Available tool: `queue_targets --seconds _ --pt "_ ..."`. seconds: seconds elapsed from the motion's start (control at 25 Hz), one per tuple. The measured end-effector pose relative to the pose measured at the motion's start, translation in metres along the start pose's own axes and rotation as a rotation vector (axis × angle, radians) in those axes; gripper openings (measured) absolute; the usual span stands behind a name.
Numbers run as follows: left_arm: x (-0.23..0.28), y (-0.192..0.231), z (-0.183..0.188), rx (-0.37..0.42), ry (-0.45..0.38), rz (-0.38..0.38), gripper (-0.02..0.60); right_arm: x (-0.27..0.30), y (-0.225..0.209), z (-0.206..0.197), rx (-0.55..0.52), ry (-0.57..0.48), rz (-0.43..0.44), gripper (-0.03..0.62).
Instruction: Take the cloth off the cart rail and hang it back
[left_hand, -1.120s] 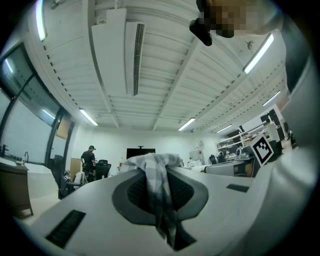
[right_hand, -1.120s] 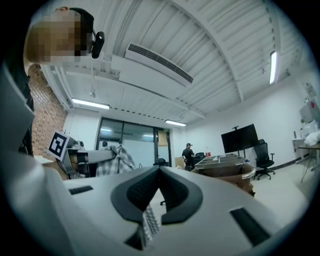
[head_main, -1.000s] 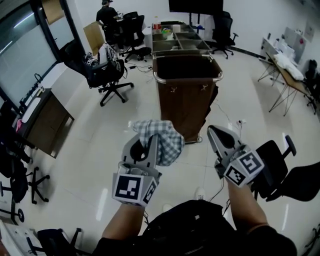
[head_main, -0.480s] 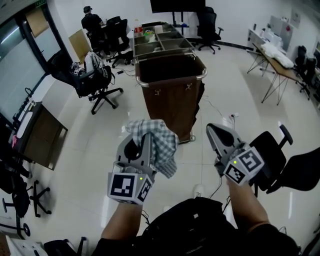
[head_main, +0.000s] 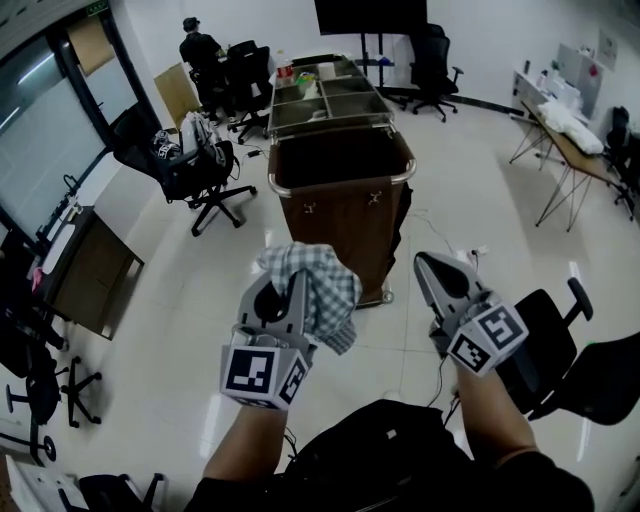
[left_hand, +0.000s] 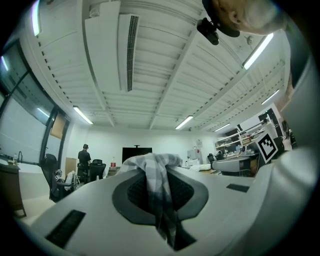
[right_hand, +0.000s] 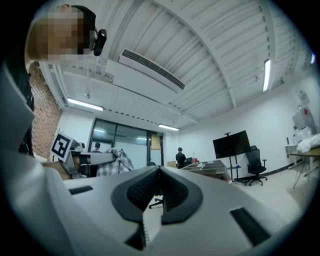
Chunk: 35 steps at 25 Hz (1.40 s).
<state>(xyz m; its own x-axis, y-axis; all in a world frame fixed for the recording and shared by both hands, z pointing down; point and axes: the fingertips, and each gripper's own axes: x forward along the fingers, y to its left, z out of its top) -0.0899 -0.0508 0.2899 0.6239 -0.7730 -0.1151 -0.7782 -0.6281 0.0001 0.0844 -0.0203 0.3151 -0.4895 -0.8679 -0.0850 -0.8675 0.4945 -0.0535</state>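
A grey-and-white checked cloth (head_main: 322, 287) is pinched in my left gripper (head_main: 290, 292), which is shut on it and held at chest height. The cloth bunches above the jaws and hangs down to the right. In the left gripper view a strip of cloth (left_hand: 159, 186) runs between the closed pads. My right gripper (head_main: 432, 268) is level with the left one, shut and holding nothing; the right gripper view shows its pads (right_hand: 169, 189) meeting. The brown cart (head_main: 345, 222) with its metal top rail (head_main: 340, 184) stands on the floor just beyond both grippers.
A steel compartment trolley (head_main: 328, 92) sits behind the cart. Black office chairs stand at the left (head_main: 190, 160) and close by at the lower right (head_main: 545, 345). A dark cabinet (head_main: 85, 265) is at the left, a folding table (head_main: 570, 150) at the right. A person (head_main: 200, 50) stands far back.
The head view has swung a little, so the cart sits slightly further left and nearer the frame's top. Both grippers have stayed about level, and the cloth has stayed in the left one.
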Motion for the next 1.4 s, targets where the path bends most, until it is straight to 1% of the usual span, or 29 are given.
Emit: queue_targets --seconds 0.16,0.36,0.52,0.8,1.0,1.16,1.28,1.4 --pt "0.039 0.000 -0.004 -0.028 0.008 0.030 0.029 0.004 -0.035 0.006 0.000 -0.011 0.031 0.015" --pt "0.083 0.001 0.002 -0.006 -0.020 0.086 0.029 0.002 -0.071 0.005 0.001 -0.009 0.074 0.015" --pt "0.119 0.004 0.008 0.005 -0.027 0.122 0.029 0.001 -0.101 0.006 0.012 -0.012 0.083 0.015" --pt "0.168 0.007 0.011 0.039 -0.006 0.121 0.029 0.019 -0.131 0.021 0.035 -0.051 0.087 0.015" --pt "0.190 0.015 0.002 0.043 0.001 0.098 0.029 0.048 -0.141 0.017 0.029 -0.043 0.097 0.015" --pt "0.209 0.038 -0.008 0.032 0.012 0.095 0.029 0.070 -0.142 0.019 0.023 -0.045 0.095 0.015" --pt "0.229 0.059 -0.007 0.012 -0.004 0.097 0.029 0.089 -0.149 0.017 0.012 -0.037 0.083 0.015" --pt "0.253 0.079 -0.008 0.010 -0.013 0.079 0.031 0.110 -0.159 0.016 0.003 -0.032 0.060 0.015"
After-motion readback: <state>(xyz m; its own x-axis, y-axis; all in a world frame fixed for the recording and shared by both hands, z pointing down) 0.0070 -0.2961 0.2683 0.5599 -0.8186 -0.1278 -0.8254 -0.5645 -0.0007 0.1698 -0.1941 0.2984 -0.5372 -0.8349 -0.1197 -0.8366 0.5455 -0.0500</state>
